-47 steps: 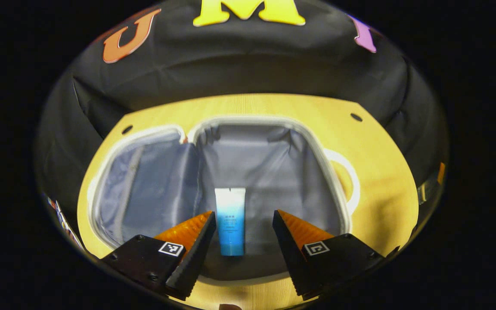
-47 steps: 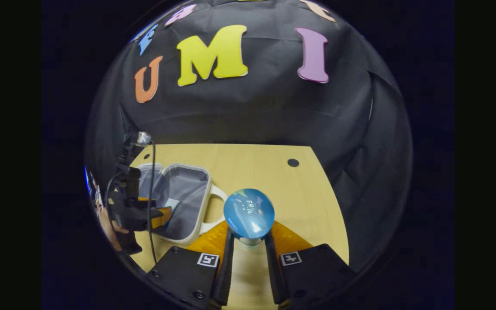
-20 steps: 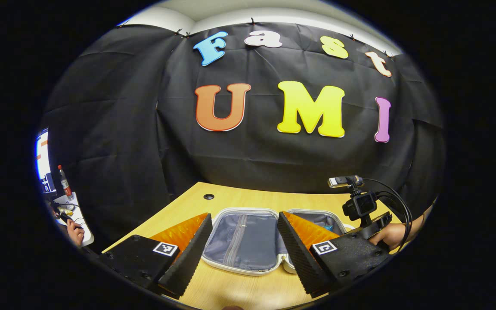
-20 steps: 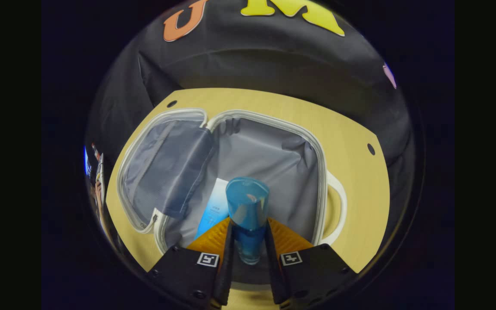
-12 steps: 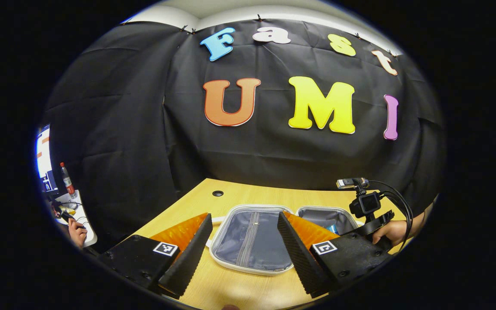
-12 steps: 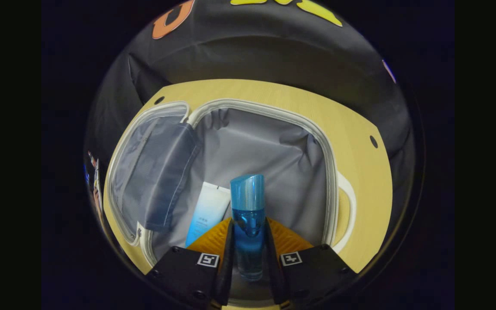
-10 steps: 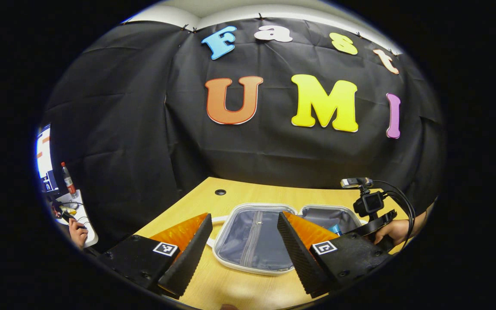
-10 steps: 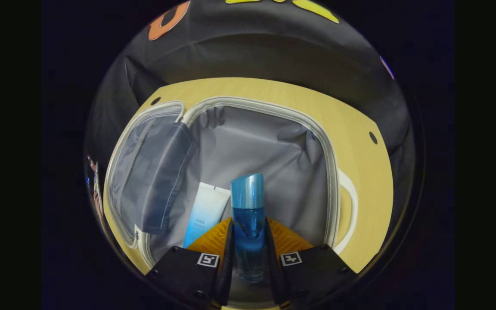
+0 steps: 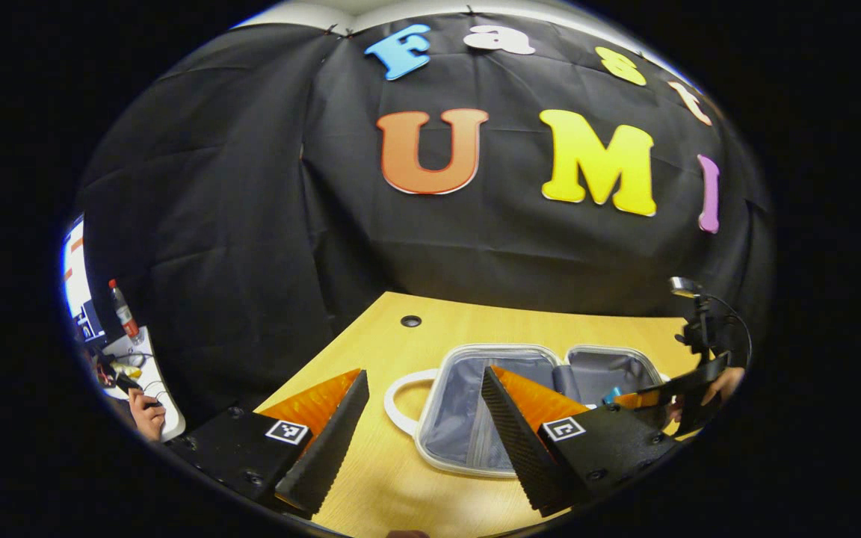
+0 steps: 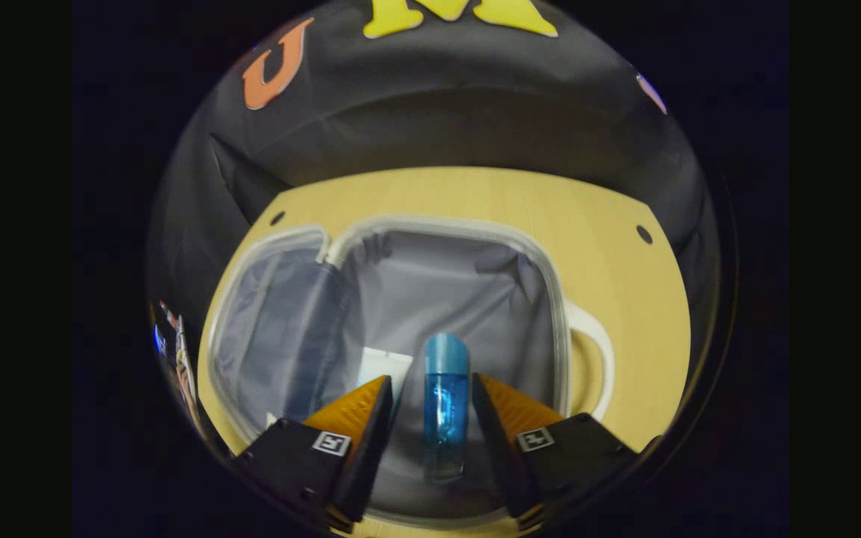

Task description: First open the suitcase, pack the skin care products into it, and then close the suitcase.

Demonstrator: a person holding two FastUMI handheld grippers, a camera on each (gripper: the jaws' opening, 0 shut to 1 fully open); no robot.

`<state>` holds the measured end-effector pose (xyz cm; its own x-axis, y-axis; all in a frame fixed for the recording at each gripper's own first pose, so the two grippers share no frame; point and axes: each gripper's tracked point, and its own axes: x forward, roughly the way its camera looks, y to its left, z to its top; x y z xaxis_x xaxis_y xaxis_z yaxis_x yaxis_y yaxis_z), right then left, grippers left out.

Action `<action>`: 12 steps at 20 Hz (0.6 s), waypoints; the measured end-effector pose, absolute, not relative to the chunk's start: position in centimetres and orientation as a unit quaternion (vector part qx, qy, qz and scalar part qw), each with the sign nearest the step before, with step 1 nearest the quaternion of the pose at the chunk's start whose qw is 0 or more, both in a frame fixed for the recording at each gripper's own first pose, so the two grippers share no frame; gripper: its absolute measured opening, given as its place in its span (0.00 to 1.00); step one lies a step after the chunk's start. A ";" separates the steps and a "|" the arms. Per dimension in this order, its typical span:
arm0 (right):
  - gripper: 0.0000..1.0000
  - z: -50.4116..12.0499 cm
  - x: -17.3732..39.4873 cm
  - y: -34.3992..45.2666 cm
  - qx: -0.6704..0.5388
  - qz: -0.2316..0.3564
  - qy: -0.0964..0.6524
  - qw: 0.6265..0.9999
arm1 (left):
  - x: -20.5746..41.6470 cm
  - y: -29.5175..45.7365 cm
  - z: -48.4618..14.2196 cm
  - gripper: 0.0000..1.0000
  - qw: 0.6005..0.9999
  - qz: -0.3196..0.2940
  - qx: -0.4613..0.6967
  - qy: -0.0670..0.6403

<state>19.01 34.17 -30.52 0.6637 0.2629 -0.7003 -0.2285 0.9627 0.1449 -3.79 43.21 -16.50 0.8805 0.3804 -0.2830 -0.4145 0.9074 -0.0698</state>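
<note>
the suitcase [image 10: 400,314] lies open and flat on the wooden table [image 10: 625,299], grey lining up, its white handle [image 10: 595,359] to the right in the right gripper view. in the deeper half a blue bottle [image 10: 445,403] lies on the lining, cap pointing away from the camera, with a white and blue tube [image 10: 382,370] just beside it on the left, partly hidden behind a finger. the right gripper [image 10: 430,441] hangs over the bottle with its fingers spread to either side; they appear clear of it, so nothing is gripped. in the left gripper view the same suitcase [image 9: 520,373] shows across the table [image 9: 371,359], and the right gripper [image 9: 651,400] sits at its far half, a hand [image 9: 722,381] behind it. the left gripper [image 9: 423,441] is near the table's front edge, fingers wide apart and empty, well apart from the bottle.
</note>
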 end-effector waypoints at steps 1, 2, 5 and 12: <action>0.70 -28.7 18.9 33.7 0.009 0.139 0.362 0.922 | -3.1 44.1 -16.7 0.97 0.965 0.208 -0.094 0.127; 0.76 -26.9 18.6 33.2 -0.005 0.140 0.336 0.931 | -2.6 44.8 -17.0 0.97 0.961 0.207 -0.132 0.123; 0.80 -20.9 17.6 31.1 -0.033 0.138 0.260 0.955 | -1.1 47.1 -20.4 0.96 0.940 0.201 -0.243 0.129; 0.80 -10.7 14.1 25.1 -0.027 0.106 0.161 0.981 | 2.7 47.8 -31.3 0.98 0.844 0.125 -0.484 0.192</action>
